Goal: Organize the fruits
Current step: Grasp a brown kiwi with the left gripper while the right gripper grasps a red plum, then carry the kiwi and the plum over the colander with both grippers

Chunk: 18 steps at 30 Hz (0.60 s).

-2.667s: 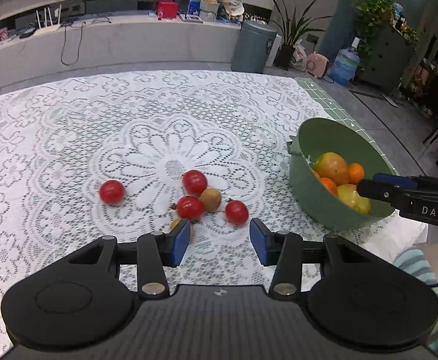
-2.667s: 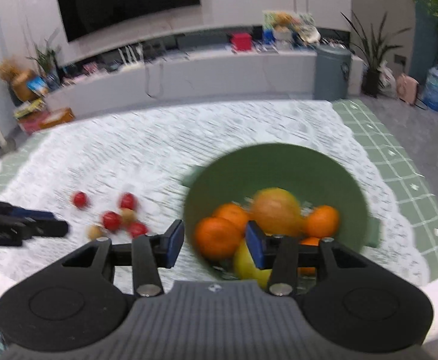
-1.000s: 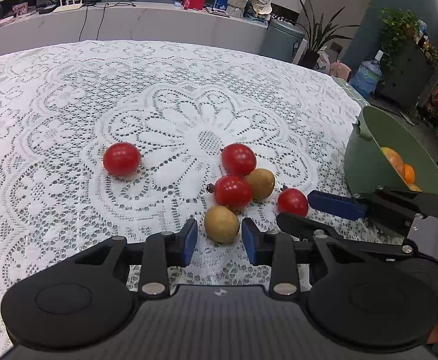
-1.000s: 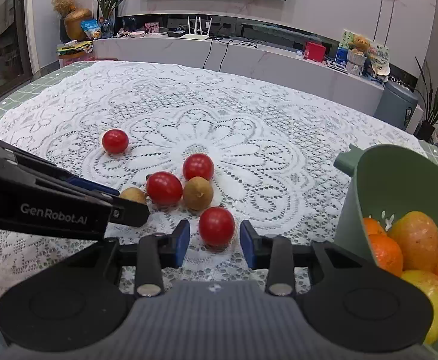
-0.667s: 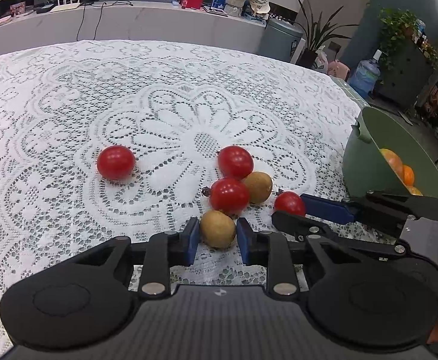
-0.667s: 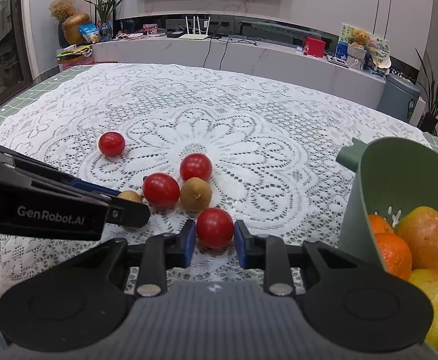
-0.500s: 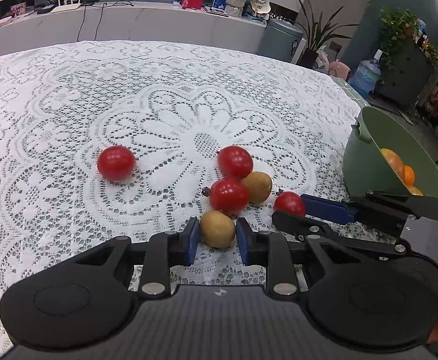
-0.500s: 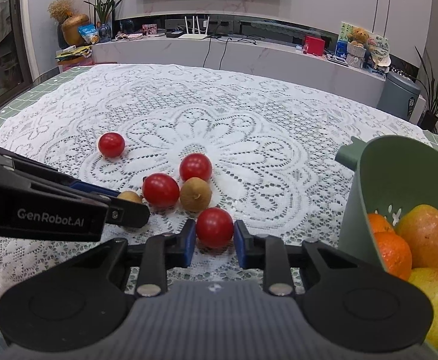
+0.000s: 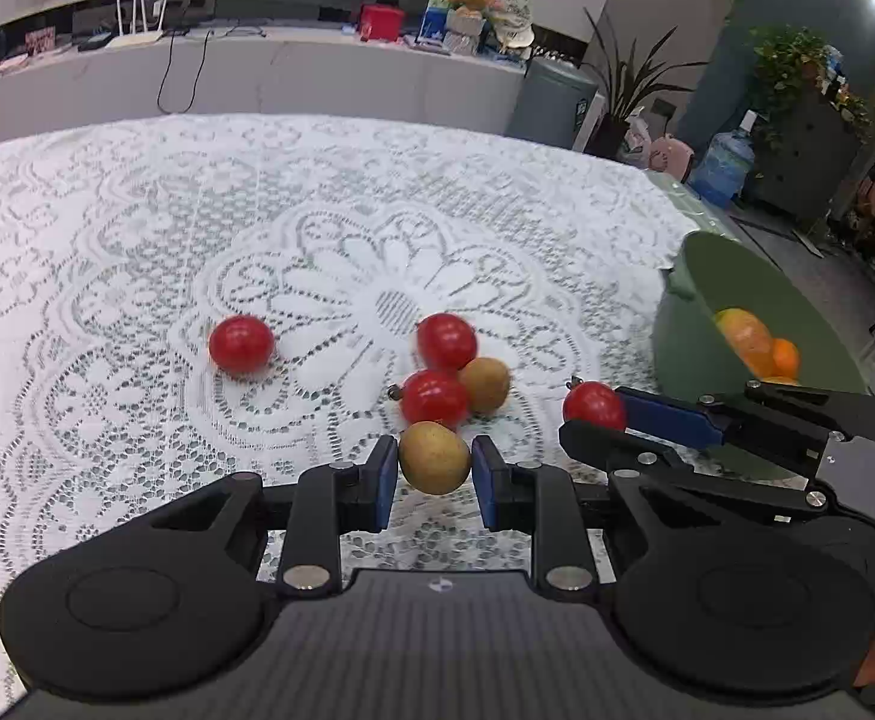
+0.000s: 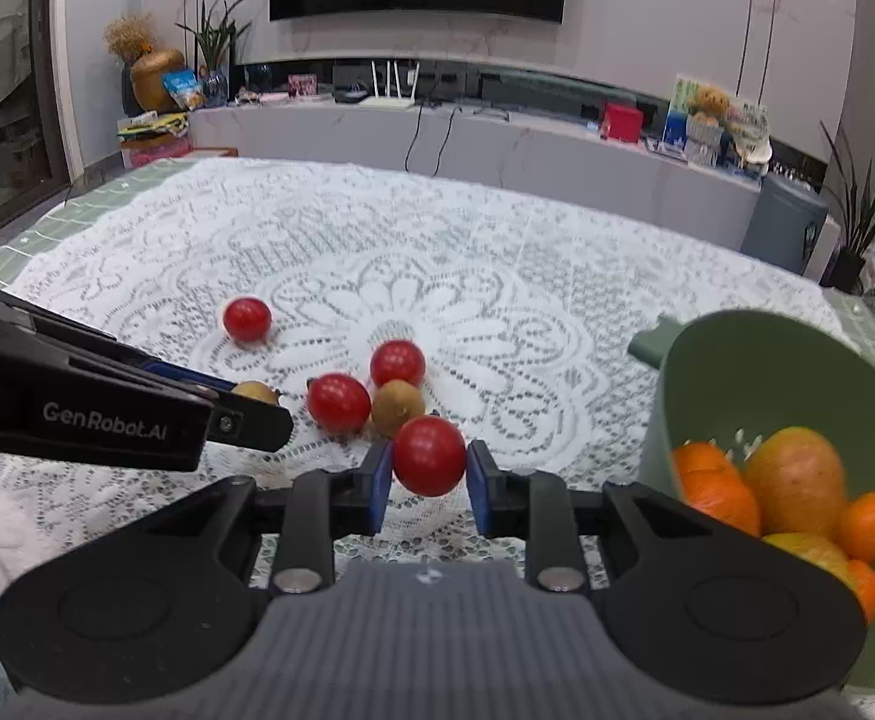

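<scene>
My left gripper point(image 9: 435, 474) clamps a brown fruit point(image 9: 435, 457), my right gripper point(image 10: 428, 483) a tomato point(image 10: 429, 455); four fruits remain at eleven o'clock, bowl point(image 10: 755, 372) part-filled.

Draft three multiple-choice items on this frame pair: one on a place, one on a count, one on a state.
1. Where does the green plastic bowl sit relative to the loose fruit?
A. right of it
B. left of it
C. among it

2. How many round red tomatoes lie loose on the white lace tablecloth, outside any tongs?
A. one
B. three
C. five

3. What do the left tongs hold?
A. nothing, jaws wide
B. an orange
C. a small round brown fruit

Key: 1 A, the bowl stands at the right edge in both views. 2 B, three tomatoes rest on the cloth; a fourth is in the right tongs. 3 C, blue pads press it on both sides.
</scene>
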Available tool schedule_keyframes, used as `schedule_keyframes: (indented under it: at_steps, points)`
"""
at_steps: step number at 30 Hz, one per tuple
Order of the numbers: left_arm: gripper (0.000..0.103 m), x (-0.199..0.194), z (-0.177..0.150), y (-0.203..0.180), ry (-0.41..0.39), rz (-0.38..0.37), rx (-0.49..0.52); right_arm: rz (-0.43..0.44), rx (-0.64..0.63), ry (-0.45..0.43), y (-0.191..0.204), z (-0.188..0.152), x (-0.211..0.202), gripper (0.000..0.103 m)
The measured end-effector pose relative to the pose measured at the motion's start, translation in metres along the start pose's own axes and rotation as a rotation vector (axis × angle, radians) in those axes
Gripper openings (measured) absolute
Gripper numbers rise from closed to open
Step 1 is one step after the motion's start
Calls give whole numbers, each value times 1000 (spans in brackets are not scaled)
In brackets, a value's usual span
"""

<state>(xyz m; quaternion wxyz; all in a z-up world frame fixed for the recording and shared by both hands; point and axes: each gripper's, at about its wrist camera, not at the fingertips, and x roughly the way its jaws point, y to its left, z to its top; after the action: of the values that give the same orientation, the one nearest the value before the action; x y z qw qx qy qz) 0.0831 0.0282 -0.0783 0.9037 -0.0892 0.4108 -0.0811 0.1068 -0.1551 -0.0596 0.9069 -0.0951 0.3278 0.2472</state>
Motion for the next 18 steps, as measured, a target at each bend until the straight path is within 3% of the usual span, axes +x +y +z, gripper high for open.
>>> schedule_keyframes:
  at_steps: [18]
  points:
    - [30,-44,26,-57,-112,-93,94,-89,36,-142,-34,11,-85,23]
